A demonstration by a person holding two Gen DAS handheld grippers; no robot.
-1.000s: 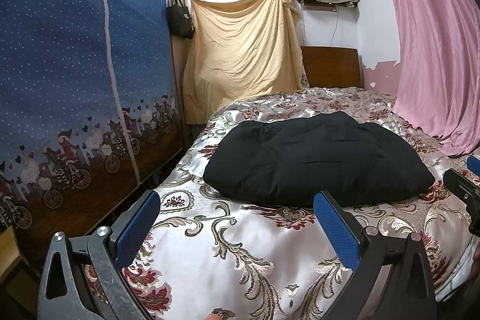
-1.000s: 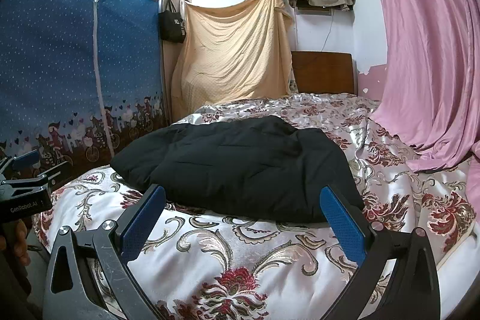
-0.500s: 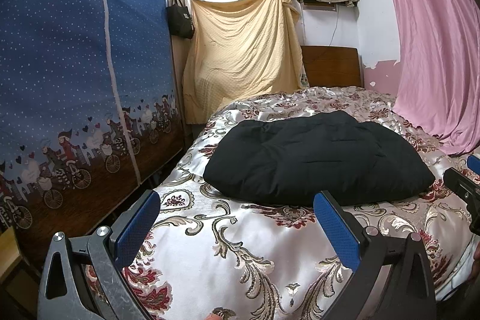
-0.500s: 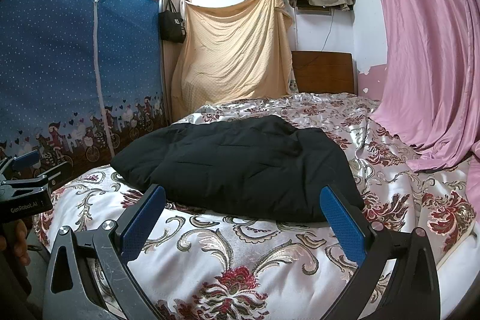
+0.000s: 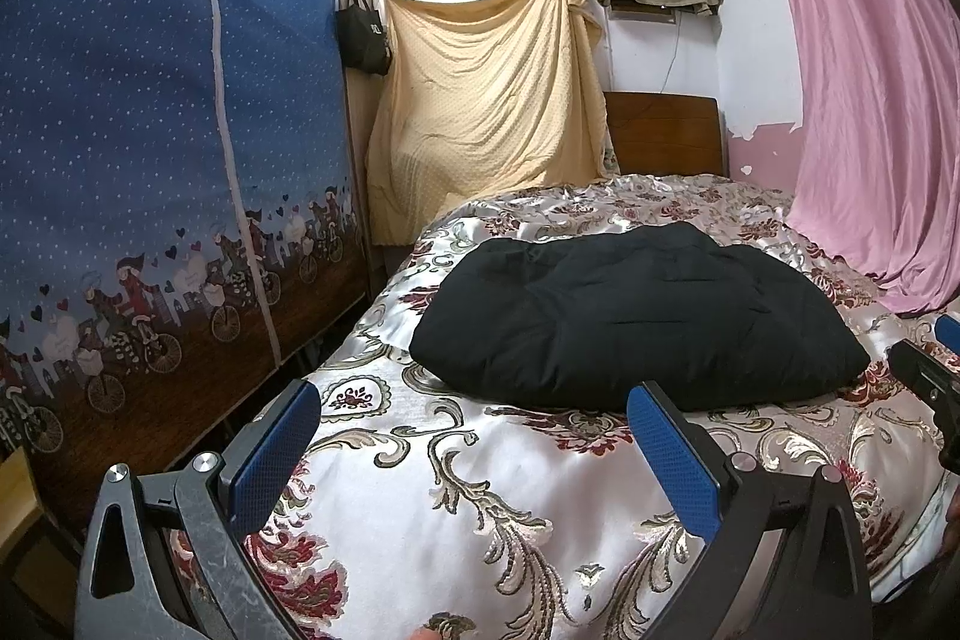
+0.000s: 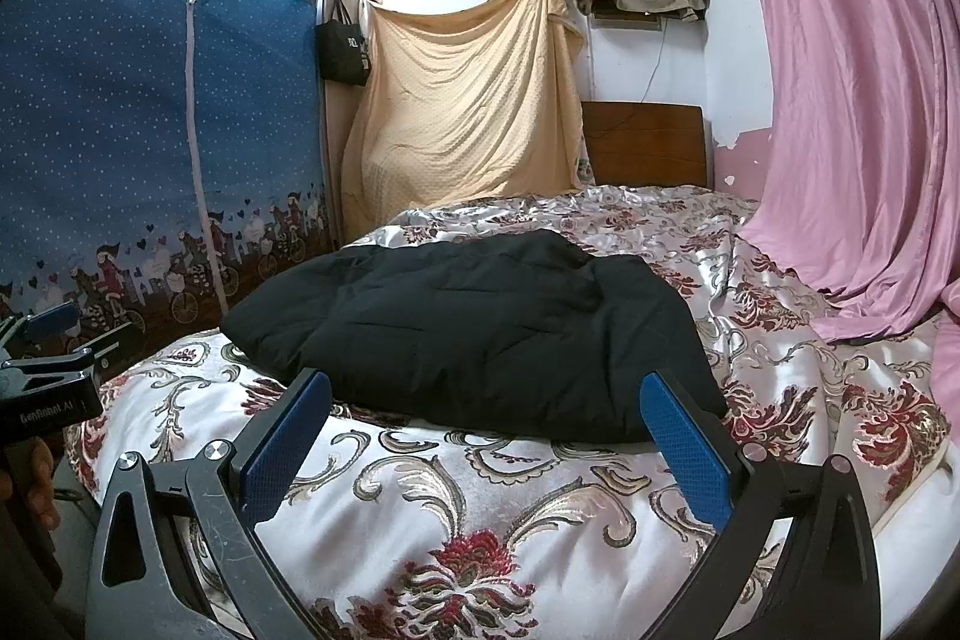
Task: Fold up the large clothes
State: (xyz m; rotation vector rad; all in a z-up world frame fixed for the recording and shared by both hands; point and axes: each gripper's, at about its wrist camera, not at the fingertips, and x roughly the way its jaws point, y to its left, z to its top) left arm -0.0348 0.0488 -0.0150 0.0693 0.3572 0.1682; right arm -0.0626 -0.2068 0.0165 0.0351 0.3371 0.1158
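Observation:
A black padded garment [image 5: 630,316] [image 6: 492,334] lies folded into a thick bundle in the middle of the bed [image 5: 456,508] [image 6: 456,508], on its floral satin cover. My left gripper [image 5: 474,454] hovers open over the bed's near left corner, short of the garment, nothing between its blue pads. My right gripper [image 6: 486,436] is open too, over the near edge, its fingertips just in front of the garment's near side. Each gripper shows at the edge of the other's view: the right one [image 5: 936,376], the left one [image 6: 48,340] with a hand below it.
A blue fabric wardrobe [image 5: 150,196] stands close along the bed's left side. A yellow sheet [image 5: 486,100] hangs at the back beside the wooden headboard [image 5: 660,136]. A pink curtain [image 5: 870,100] drapes onto the bed's right side.

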